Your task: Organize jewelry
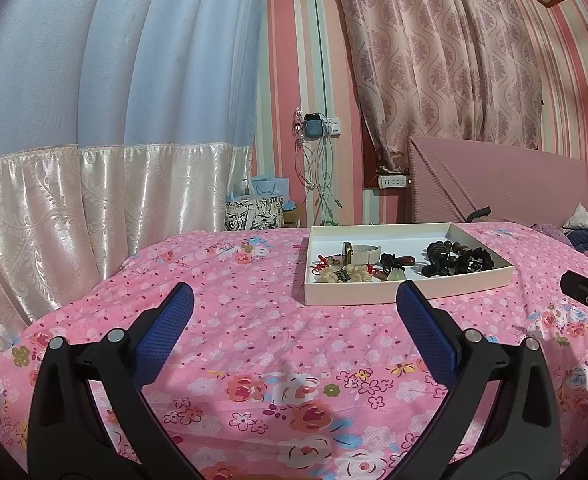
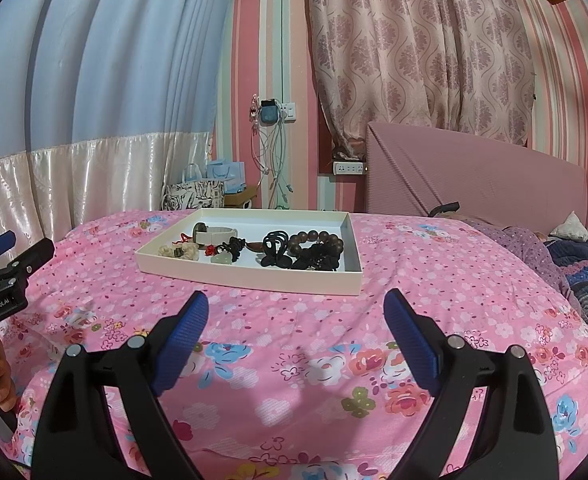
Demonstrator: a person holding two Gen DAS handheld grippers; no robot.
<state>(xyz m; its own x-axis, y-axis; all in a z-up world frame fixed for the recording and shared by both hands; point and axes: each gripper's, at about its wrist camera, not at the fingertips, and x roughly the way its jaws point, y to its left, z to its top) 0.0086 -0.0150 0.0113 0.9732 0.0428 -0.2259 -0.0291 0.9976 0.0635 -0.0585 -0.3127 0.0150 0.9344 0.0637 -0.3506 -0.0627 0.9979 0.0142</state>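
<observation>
A shallow white tray (image 1: pixel 373 294) lies on the pink floral bedspread, and it also shows in the right wrist view (image 2: pixel 254 278). It holds a white watch (image 1: pixel 363 250), cream beads (image 1: pixel 343 274), a pale green pendant (image 1: pixel 397 276), black hair clips (image 2: pixel 278 248) and dark wooden bead bracelets (image 2: pixel 317 238). My left gripper (image 1: pixel 295 294) is open and empty, just short of the tray's near edge. My right gripper (image 2: pixel 295 304) is open and empty, also in front of the tray. The left gripper also shows at the right wrist view's left edge (image 2: pixel 2 264).
The bed's pink headboard (image 2: pixel 473 184) stands behind the tray. Rumpled dark bedding (image 2: pixel 573 264) lies at the right. Paper bags (image 2: pixel 202 188) sit on the floor past the bed's far edge, by curtains and hanging cables.
</observation>
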